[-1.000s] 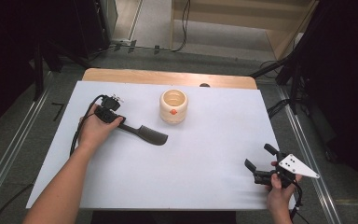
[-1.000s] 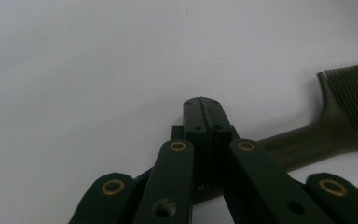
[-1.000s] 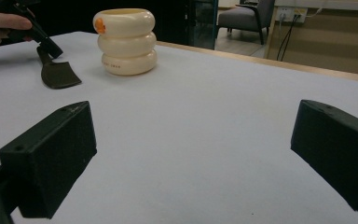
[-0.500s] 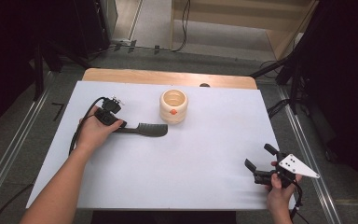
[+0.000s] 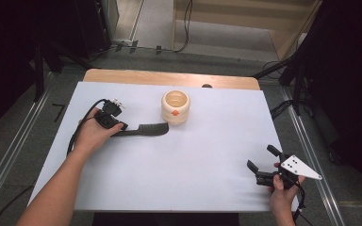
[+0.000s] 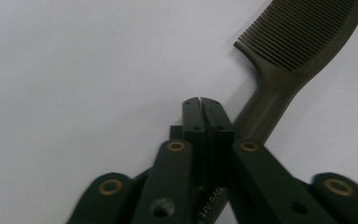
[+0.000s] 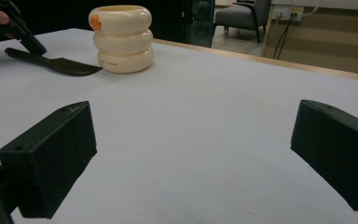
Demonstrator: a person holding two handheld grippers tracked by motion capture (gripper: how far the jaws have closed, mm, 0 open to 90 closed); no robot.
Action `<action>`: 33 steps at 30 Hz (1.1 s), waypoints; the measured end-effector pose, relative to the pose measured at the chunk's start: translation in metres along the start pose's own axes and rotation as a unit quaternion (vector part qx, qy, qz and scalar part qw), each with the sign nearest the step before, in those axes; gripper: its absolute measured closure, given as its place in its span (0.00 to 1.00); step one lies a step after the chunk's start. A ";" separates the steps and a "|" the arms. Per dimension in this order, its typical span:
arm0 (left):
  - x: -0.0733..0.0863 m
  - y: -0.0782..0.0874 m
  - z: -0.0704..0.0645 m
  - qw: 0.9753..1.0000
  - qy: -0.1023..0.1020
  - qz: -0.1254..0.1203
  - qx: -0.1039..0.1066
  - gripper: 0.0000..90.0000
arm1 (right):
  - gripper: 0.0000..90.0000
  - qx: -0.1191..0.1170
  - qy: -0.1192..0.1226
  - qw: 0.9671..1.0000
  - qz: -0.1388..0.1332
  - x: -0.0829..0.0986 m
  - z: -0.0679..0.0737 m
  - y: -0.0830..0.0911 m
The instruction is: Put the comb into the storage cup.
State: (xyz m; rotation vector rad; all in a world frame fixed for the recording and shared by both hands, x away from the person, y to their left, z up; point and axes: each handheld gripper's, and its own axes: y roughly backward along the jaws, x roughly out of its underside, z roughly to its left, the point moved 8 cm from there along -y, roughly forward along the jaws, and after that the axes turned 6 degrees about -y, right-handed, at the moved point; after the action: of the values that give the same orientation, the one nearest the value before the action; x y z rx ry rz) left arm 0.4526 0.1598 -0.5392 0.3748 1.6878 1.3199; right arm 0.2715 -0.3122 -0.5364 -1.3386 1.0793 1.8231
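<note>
The worktop (image 5: 207, 155) is covered in a plain white sheet with a strip of bare wood along the far edge, and the room around it is pretty dark, with cables on the floor. A cream ribbed cup (image 5: 175, 107) with a small orange mark on its side sits toward the far middle of the sheet. Right beside it lies a dark comb (image 5: 143, 129), flat on the sheet, with its toothed end nearly touching the cup's base and its handle pointing toward my left hand (image 5: 92, 134). My left tool (image 6: 204, 105) has its jaws pressed together, and in the left gripper view the comb's handle runs off just beside and under the tips; I can't tell for sure whether the handle is actually pinched. My right tool (image 5: 260, 170) is down at the near right corner, well apart from everything, jaws spread wide with nothing between them.
</note>
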 end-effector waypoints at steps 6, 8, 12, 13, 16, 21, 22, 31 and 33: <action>-0.008 0.012 0.001 0.999 -0.027 -0.033 0.000 0.73 | 0.00 -0.002 0.001 1.000 -0.001 0.000 0.000 0.000; -0.010 0.014 -0.001 0.999 -0.035 -0.036 0.012 0.72 | 0.00 -0.002 0.000 1.000 -0.001 0.000 0.000 0.000; -0.011 0.014 -0.011 0.996 -0.070 -0.024 0.047 0.63 | 0.00 -0.003 0.001 1.000 -0.001 0.000 0.000 0.000; -0.010 0.013 -0.012 0.996 -0.074 -0.020 0.053 0.63 | 0.00 -0.003 0.001 1.000 -0.001 0.000 0.000 0.000; -0.008 0.009 -0.014 0.995 -0.083 -0.010 0.056 0.61 | 0.00 -0.002 0.002 1.000 0.000 0.000 0.000 -0.001; -0.008 0.000 -0.018 0.994 -0.083 0.000 0.073 0.59 | 0.00 -0.005 0.005 1.000 0.002 0.000 0.000 -0.001; -0.007 -0.002 -0.019 0.994 -0.085 0.007 0.075 0.59 | 0.00 -0.007 0.009 1.000 0.003 0.001 0.001 -0.002; 0.002 -0.008 -0.022 0.990 -0.117 0.031 0.077 0.64 | 0.00 -0.006 0.009 1.000 0.004 0.001 0.001 -0.002; 0.003 -0.008 -0.021 0.990 -0.119 0.032 0.074 0.66 | 0.00 -0.007 0.009 1.000 0.004 0.001 0.001 -0.002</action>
State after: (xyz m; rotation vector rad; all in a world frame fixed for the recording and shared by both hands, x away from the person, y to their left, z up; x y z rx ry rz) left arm 0.4364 0.1459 -0.5475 0.6522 1.5850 1.1487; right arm 0.2727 -0.3108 -0.5378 -1.3619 1.0843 1.8299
